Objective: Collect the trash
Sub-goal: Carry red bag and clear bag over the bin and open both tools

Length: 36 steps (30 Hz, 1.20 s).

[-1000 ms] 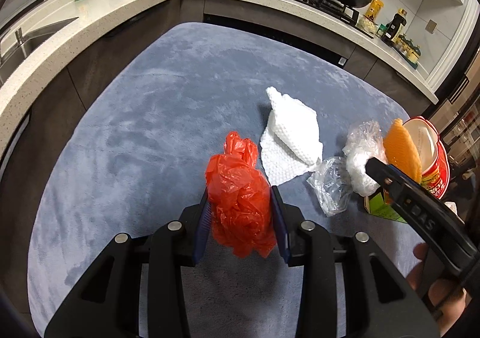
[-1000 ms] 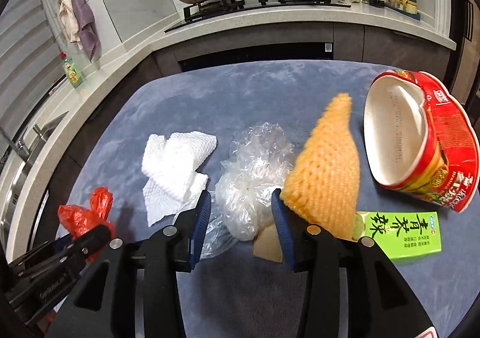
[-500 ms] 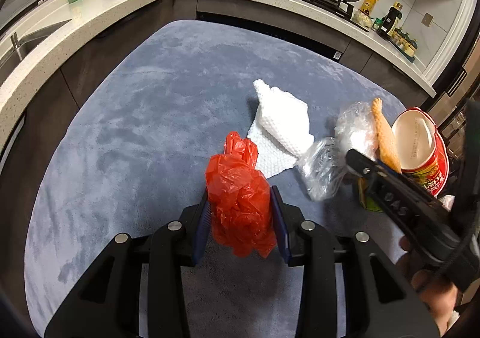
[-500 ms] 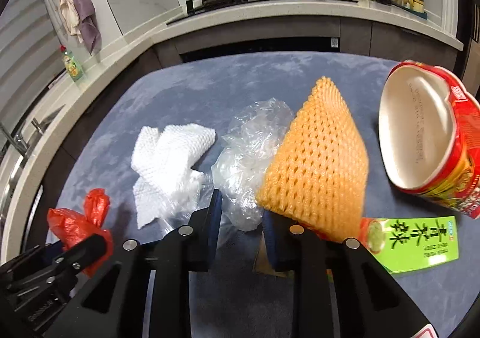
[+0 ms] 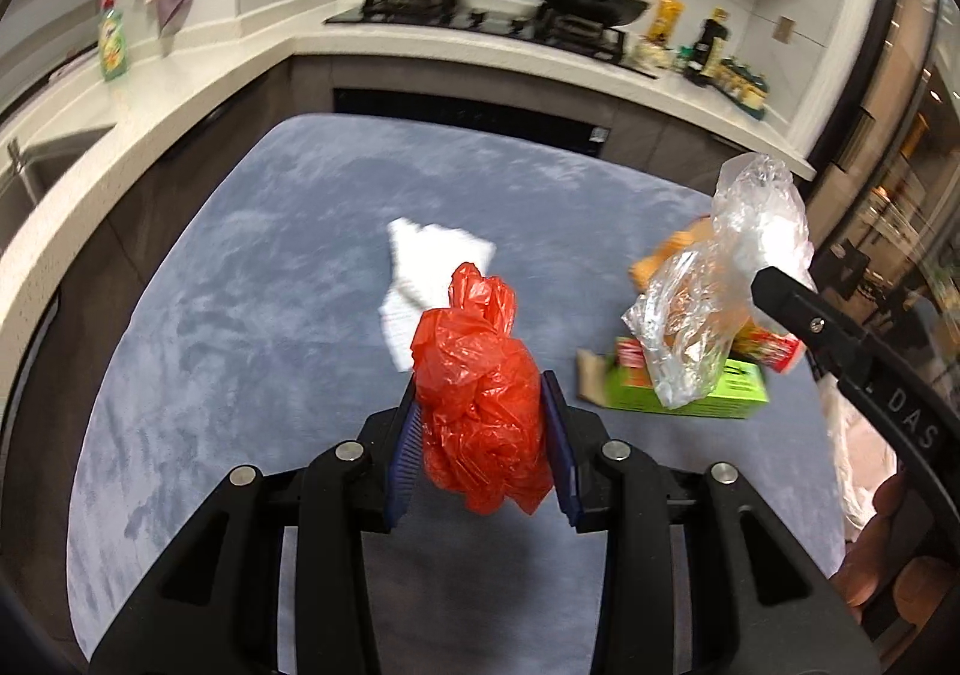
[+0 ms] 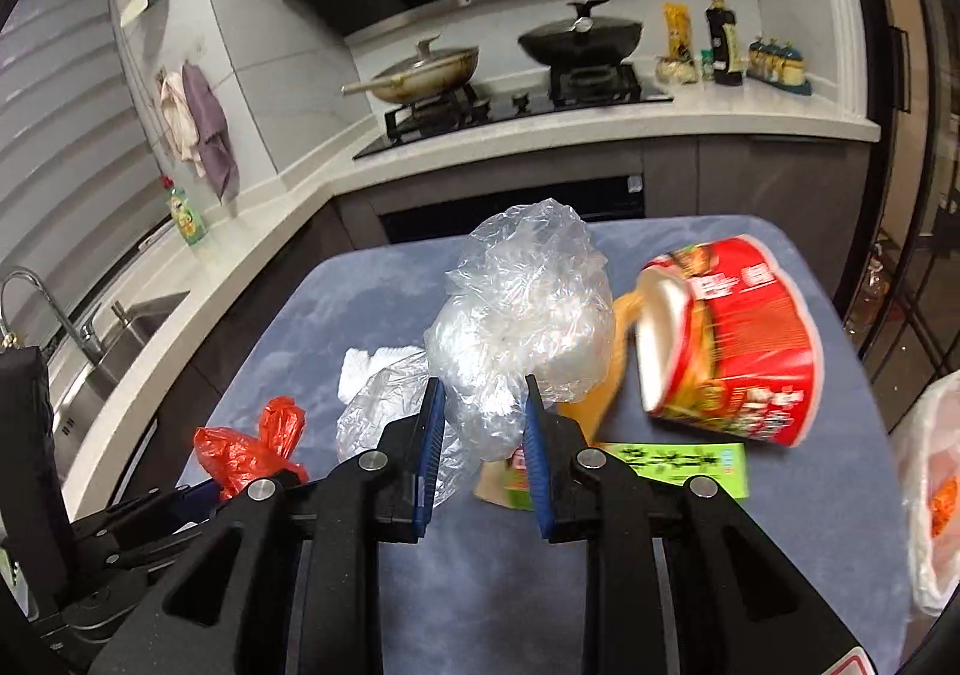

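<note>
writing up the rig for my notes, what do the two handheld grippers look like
Both match: the left gripper and right gripper have matte black angular plastic frames with triangular cut-outs and round silver screws at the pivots. Their fingers carry flat blue ribbed pads. Seen from the left wrist view, the right gripper's side bears pale lettering "DAS". No cables or sleeves show.

Cup (image 6: 729, 339) lies behind carton (image 6: 678, 468), tissue (image 5: 429, 279) to their left.
</note>
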{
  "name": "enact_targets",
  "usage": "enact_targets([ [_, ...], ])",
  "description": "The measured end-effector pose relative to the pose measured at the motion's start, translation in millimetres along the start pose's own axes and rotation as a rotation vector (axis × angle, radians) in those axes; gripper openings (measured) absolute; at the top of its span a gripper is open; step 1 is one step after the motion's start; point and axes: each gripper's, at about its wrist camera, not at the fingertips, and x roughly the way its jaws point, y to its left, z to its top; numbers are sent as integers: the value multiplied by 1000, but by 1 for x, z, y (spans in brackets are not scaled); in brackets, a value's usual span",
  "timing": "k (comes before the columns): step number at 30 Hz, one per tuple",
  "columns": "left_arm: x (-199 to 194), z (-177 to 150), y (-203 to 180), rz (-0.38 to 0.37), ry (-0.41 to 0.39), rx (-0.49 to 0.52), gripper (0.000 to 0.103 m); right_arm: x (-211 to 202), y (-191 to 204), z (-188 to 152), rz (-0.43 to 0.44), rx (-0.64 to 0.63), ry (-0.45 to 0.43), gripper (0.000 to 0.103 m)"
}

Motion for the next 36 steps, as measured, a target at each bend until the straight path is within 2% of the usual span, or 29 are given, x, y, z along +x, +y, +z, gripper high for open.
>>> enact_targets([
  [9,-24,-8,-84,-70,-30,149,35,-62,-64,-6,-125,51,-64,24],
  [20,-27,-28,-189,-162,-20,316,35,-119,-149,-32,-256,167,-106,24],
  [26,-25,-40,-242,-206,-13,398,35,-143,-189,-44,-329,223,-123,24],
  [36,-5,-66,-327,-298,45,550,36,-165,-264,-71,-444,319,-106,24],
])
